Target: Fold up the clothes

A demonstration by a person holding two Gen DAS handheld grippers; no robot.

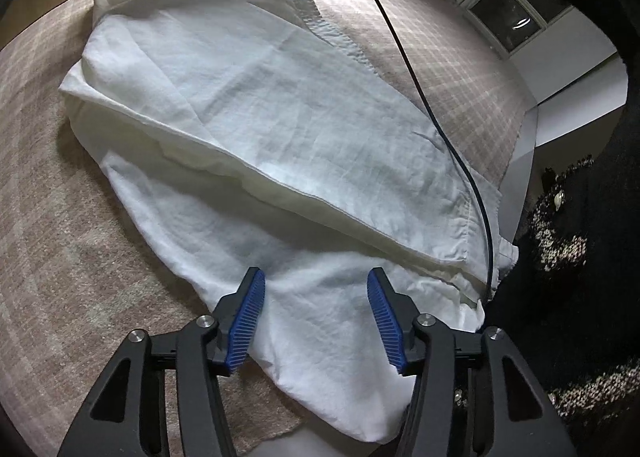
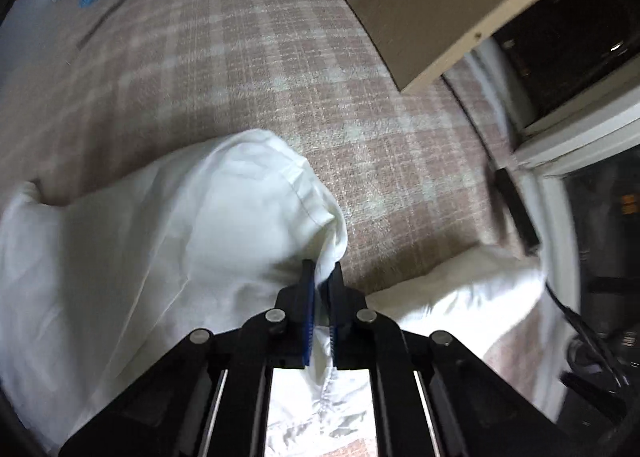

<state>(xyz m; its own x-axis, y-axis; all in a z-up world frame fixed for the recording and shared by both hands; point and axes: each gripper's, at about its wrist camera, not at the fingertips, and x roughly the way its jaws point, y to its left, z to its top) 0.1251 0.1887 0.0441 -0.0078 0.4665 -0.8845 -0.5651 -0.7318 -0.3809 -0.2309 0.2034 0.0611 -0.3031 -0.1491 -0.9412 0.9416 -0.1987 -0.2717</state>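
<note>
Two grippers are seen over a white garment [image 1: 256, 105], which is spread, partly folded, across a pink-and-cream checked blanket [image 1: 52, 217] on what appears to be a bed. In the left wrist view, one layer is doubled over along a long diagonal fold, and a lower layer trails toward the camera. The left gripper [image 1: 316, 321] is held above this near layer with its blue pads apart; the cloth lies beneath and between them, but nothing is pinched. In the right wrist view, the right gripper [image 2: 322, 289] is clamped on a bunched edge of the same white cloth [image 2: 200, 217], with a strip of fabric visibly caught between the closed pads. What kind of garment it is cannot be told.

A black cable [image 1: 420, 97] is draped across the cloth near its right edge; it could be dragged or trapped in the next fold if the fabric is lifted beneath it. Because only a narrow bunch is held on the right, the thin fabric may slip out under tension, or a single layer may be lifted so that the fold comes apart. With the left side unheld, any pull from the right is likely to skew the cloth or slide it over the blanket.
</note>
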